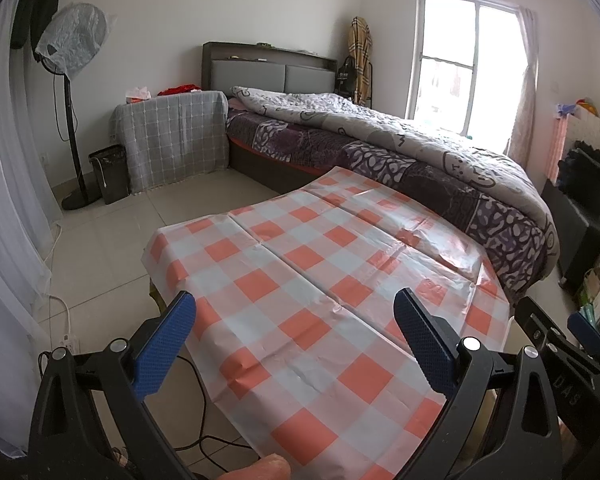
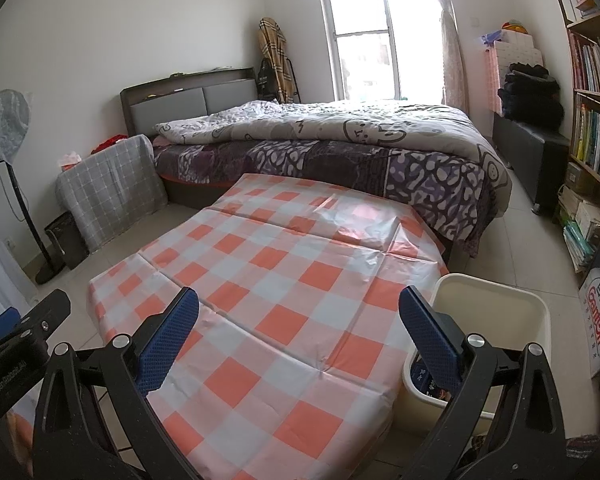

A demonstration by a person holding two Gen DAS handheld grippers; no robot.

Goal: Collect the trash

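Trash is not visible on the table [image 2: 260,288], only some items deep in the bin [image 2: 536,312] beside it, so with both tongs, left [image 1: 296,316] and right [image 2: 300,312], spread wide and empty, you should expect light, soft scraps, pinched mid-body.
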